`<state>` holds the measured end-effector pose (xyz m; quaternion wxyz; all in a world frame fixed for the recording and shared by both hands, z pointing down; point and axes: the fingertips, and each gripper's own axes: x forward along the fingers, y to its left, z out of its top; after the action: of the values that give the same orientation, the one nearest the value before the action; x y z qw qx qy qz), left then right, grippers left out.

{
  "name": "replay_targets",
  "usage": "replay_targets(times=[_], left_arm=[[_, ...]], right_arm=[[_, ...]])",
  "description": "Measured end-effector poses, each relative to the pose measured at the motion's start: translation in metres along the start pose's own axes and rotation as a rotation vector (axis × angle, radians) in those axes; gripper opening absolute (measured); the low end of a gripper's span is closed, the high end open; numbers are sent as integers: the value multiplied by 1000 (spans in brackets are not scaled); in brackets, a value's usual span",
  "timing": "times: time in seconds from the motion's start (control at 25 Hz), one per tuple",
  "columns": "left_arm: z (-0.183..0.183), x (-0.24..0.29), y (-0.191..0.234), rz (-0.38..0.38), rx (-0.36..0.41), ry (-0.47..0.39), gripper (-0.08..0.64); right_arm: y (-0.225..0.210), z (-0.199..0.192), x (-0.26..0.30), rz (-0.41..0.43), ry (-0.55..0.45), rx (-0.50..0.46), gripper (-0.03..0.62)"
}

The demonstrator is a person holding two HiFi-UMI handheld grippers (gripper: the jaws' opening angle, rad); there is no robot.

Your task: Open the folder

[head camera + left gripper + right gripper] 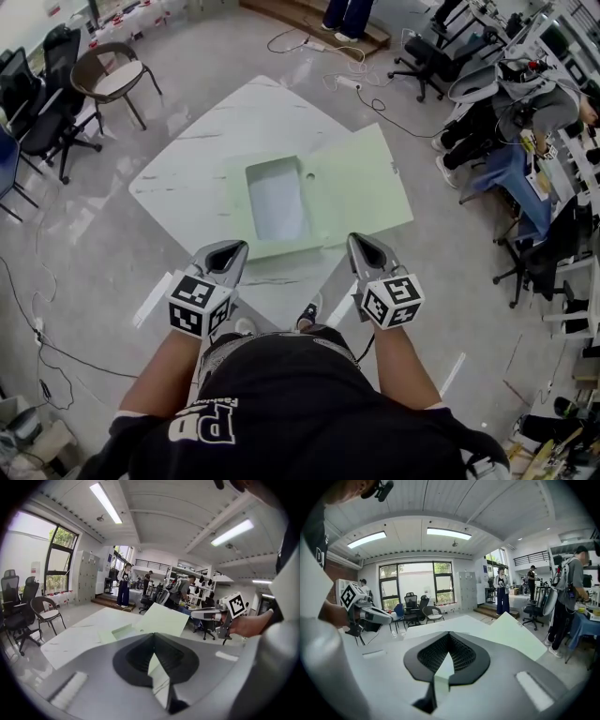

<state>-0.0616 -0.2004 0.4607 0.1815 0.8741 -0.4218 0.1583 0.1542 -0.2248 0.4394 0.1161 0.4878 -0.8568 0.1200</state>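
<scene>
**Pale green box folder, lying open; both grippers idle**

1. Left gripper. The jaws are brought together at the tips, and only a thin wedge of light is seen between the ribbed pads in the left gripper view. Nothing is gripped. It is held in the air in front of the person's body, clear of the folder.

2. Right gripper. The jaws are likewise closed tip to tip, as seen in the right gripper view, and nothing is held between them. It is carried level with the left gripper and clear of the folder.

3. Folder. It is laid on the white marbled table, towards the near side, just ahead of both grippers.
   - The shallow tray half is seen on the left, with its inside exposed and apparently empty.
   - The cover is swung over to the right and spread out beside the tray.
   - Whether the cover rests quite flat cannot be told. Its far right corner appears to reach past the table edge.
   - The same pale green cover is seen ahead of the jaws in both gripper views.

4. Task status. The opening is judged complete, since the cover is already turned back. No further step is evident, beyond perhaps pressing the cover flat.

5. Surroundings. A brown chair stands beyond the table on the left.
</scene>
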Motion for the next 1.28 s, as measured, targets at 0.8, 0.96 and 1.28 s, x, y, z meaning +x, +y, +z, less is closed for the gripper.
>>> replay_targets(times=[0.8, 0.96, 1.28], left_arm=[[3, -23, -21, -17, 67, -42, 52], [5, -26, -21, -14, 69, -51, 52], [9, -28, -24, -8, 77, -60, 52]], right_arm=[[89, 1, 8, 171, 12, -55, -2], [88, -1, 6, 165, 15, -44, -2], [86, -3, 3, 166, 16, -5, -2]])
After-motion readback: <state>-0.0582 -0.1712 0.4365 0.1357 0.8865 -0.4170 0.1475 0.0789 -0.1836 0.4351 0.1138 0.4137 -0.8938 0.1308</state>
